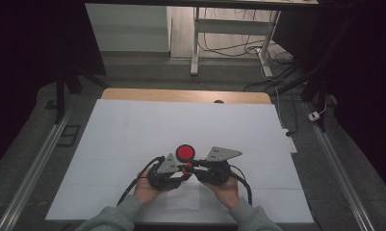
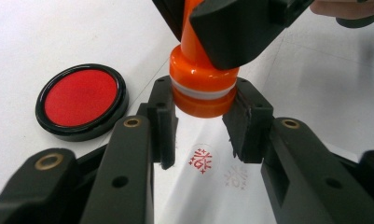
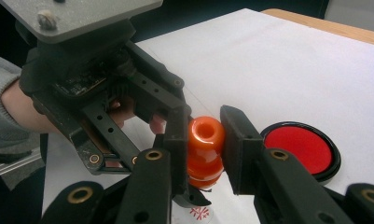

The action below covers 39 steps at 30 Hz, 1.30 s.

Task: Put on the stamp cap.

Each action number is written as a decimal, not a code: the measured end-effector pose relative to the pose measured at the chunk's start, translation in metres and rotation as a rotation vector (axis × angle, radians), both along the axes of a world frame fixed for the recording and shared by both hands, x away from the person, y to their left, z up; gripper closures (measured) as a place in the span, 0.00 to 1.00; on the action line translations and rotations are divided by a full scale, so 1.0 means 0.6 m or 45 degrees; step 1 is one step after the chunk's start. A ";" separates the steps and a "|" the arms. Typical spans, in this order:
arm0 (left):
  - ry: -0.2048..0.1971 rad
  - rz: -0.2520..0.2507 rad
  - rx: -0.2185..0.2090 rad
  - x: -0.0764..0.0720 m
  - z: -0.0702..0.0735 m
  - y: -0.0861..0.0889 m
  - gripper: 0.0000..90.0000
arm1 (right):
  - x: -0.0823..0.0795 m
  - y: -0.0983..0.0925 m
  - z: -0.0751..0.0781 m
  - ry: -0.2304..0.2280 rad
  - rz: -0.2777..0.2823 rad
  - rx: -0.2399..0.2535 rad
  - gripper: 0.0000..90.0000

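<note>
A: What am I holding?

B: An orange stamp [image 2: 201, 81], glossy, with a white band near its base and a rounded knob on top; your left gripper [image 2: 201, 122] clamps its base, the right gripper [image 3: 204, 144] pinches the knob; it hangs above the white sheet [image 1: 133, 134], near the red ink pad [image 2: 81, 99].

A: Any writing?

B: A red round print [image 2: 201, 159] beneath it, unreadable; a fainter one [image 2: 234, 177] beside.

My orange stamp [image 2: 201, 79] stands upright just above the white paper [image 1: 133, 134], its wide round base banded in white, its narrower waisted handle topped by a rounded knob with a dimple [image 3: 205, 128]. Under it on the paper sits a crisp red round imprint [image 2: 201, 160] (a fainter one lies just beside it). The black-rimmed red ink pad [image 2: 81, 100] lies flat near it, open.
</note>
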State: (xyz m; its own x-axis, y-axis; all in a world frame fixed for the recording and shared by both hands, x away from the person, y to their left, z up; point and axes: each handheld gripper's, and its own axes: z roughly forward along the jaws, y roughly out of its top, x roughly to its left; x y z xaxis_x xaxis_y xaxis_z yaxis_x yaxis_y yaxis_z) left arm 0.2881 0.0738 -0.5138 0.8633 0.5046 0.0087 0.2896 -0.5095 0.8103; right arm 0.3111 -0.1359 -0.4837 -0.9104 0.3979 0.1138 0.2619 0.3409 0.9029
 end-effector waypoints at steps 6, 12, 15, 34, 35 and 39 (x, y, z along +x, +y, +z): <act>-0.004 0.001 -0.001 0.000 0.001 0.000 0.72 | 0.000 0.001 -0.001 0.003 0.004 -0.002 0.80; -0.009 0.004 -0.002 -0.001 0.001 0.000 0.72 | 0.000 0.001 -0.001 0.002 0.005 -0.001 0.80; -0.010 0.004 -0.003 -0.001 0.001 0.000 0.72 | 0.000 0.001 -0.001 0.002 0.005 0.000 0.80; -0.012 0.009 -0.001 -0.001 0.001 0.000 0.72 | -0.001 0.001 -0.002 -0.002 0.004 0.000 0.80; -0.012 0.010 -0.002 -0.001 0.001 0.001 0.72 | -0.001 0.001 -0.002 -0.003 0.004 0.000 0.80; -0.013 0.010 -0.004 -0.002 0.001 0.001 0.72 | -0.001 0.001 -0.002 -0.014 0.001 -0.001 0.80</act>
